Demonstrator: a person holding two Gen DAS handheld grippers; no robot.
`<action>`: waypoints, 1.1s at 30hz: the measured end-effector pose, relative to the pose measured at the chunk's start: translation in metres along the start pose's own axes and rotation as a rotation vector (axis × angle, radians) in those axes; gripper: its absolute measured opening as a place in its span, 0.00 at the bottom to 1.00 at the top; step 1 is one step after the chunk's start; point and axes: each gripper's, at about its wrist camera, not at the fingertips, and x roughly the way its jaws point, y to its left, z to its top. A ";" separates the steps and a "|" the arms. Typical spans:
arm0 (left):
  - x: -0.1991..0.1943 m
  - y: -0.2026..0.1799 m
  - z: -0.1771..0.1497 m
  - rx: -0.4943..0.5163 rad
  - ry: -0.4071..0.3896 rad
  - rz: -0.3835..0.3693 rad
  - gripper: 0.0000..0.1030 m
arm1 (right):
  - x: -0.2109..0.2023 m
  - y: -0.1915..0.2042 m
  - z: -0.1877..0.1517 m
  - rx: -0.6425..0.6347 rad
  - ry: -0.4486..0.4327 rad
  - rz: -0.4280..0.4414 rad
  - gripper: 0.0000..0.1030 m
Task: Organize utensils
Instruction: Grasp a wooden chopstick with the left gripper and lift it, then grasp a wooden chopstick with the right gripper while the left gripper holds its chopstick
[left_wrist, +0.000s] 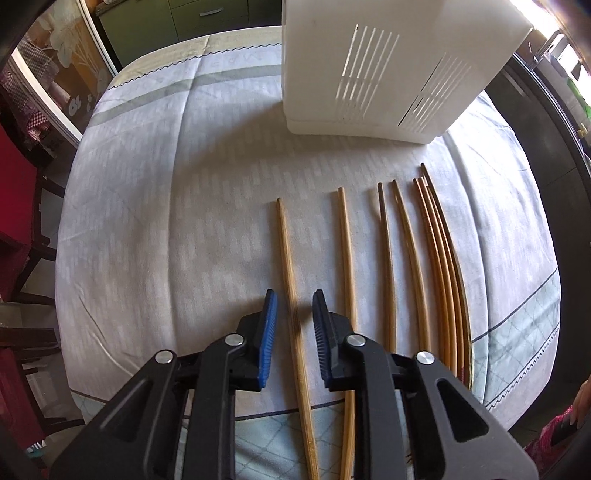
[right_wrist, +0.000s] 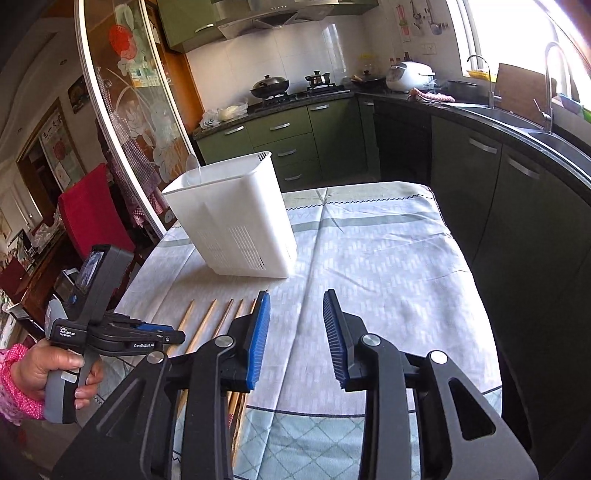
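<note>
My left gripper (left_wrist: 293, 301) hangs parted astride the leftmost chopstick (left_wrist: 286, 258), without touching it. Only the right view shows the white holder's (right_wrist: 236, 221) open top; the right gripper (right_wrist: 296, 306) is wide open, empty, above the desk (right_wrist: 388, 258).

The chopsticks' (left_wrist: 291, 295) near ends run off the frame's bottom edge.

Both grippers — the left gripper (left_wrist: 291, 306) and the right gripper (right_wrist: 296, 306) — are built of black plastic links, pinned with round silver screws and tipped with ribbed blue pads (right_wrist: 258, 339). "GenRobot.AI" is printed on the left one. A pink dotted sleeve (right_wrist: 14, 384) is worn above the left hand (right_wrist: 48, 369).
</note>
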 end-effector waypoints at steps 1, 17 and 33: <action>0.001 -0.001 0.000 -0.002 0.001 -0.002 0.13 | 0.001 0.001 -0.001 -0.004 0.005 -0.001 0.29; -0.061 0.008 -0.013 -0.001 -0.219 -0.035 0.07 | 0.100 0.023 -0.008 -0.001 0.338 0.079 0.29; -0.115 0.020 -0.039 0.024 -0.423 -0.053 0.07 | 0.158 0.045 -0.010 -0.044 0.490 0.018 0.16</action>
